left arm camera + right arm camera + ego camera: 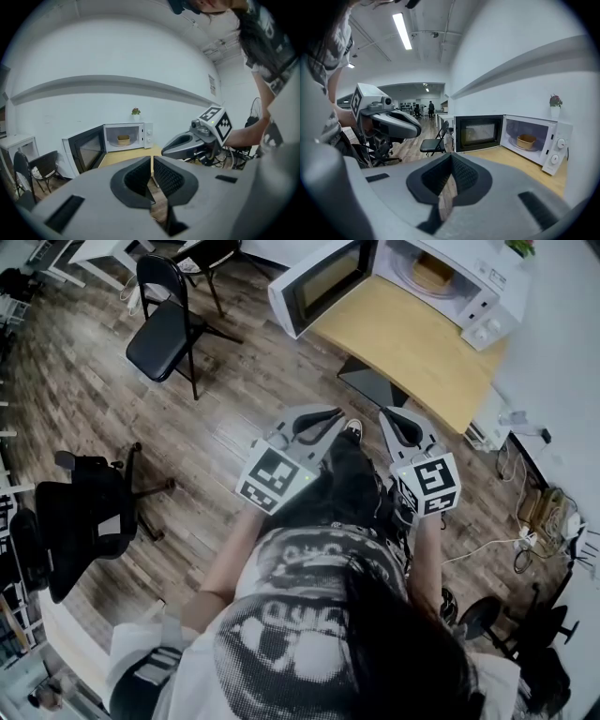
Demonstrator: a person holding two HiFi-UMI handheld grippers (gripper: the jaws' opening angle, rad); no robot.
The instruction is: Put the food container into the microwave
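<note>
My left tool [152, 177] had its jaws pressed together with nothing between them. My right tool [451, 177] was likewise drawn closed and empty. Both were held side by side in front of my body, well apart from the counter [412, 348].

Beyond them, the microwave [473, 282] stood at the far end of the counter, its door [323, 279] swung fully out to the left. The food container [526, 140] sat inside the cavity on the turntable, upright as far as I could judge.

Assessment: placement appeared complete; the only step outstanding, if any, was shutting the door.

Recommendation: approach with the left tool, jaws together. Set its flat against the door's outer face near the free edge and push in a steady arc until it latches.

Risk noted: a hard shove could shift the microwave on the counter or jolt the container.
</note>
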